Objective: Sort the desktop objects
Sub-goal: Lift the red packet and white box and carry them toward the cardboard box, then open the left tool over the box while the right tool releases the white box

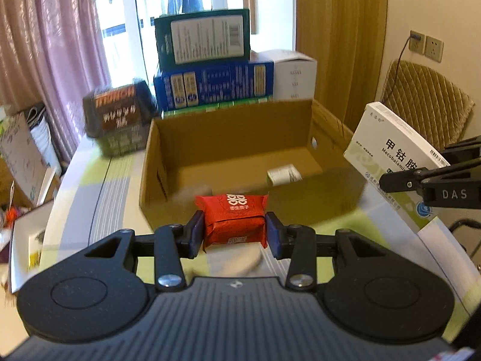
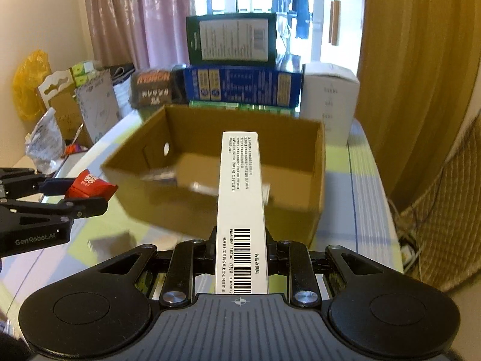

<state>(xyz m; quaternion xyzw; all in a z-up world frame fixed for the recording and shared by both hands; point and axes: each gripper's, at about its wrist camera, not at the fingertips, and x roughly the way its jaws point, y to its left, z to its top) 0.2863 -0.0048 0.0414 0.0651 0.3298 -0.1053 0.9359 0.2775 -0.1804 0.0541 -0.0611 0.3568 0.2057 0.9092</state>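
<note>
My left gripper is shut on a red wrapped packet with white characters, held just in front of the near wall of an open cardboard box. The same packet shows at the left of the right wrist view. My right gripper is shut on a white medicine box, held edge-up with its barcode side toward the camera, over the cardboard box's near wall. That medicine box appears at the right in the left wrist view. A small white item lies inside the cardboard box.
Behind the cardboard box stand a blue carton with a green carton on top, a white box and a dark snack box. Clutter and bags sit off the table's left edge. A quilted chair stands at the right.
</note>
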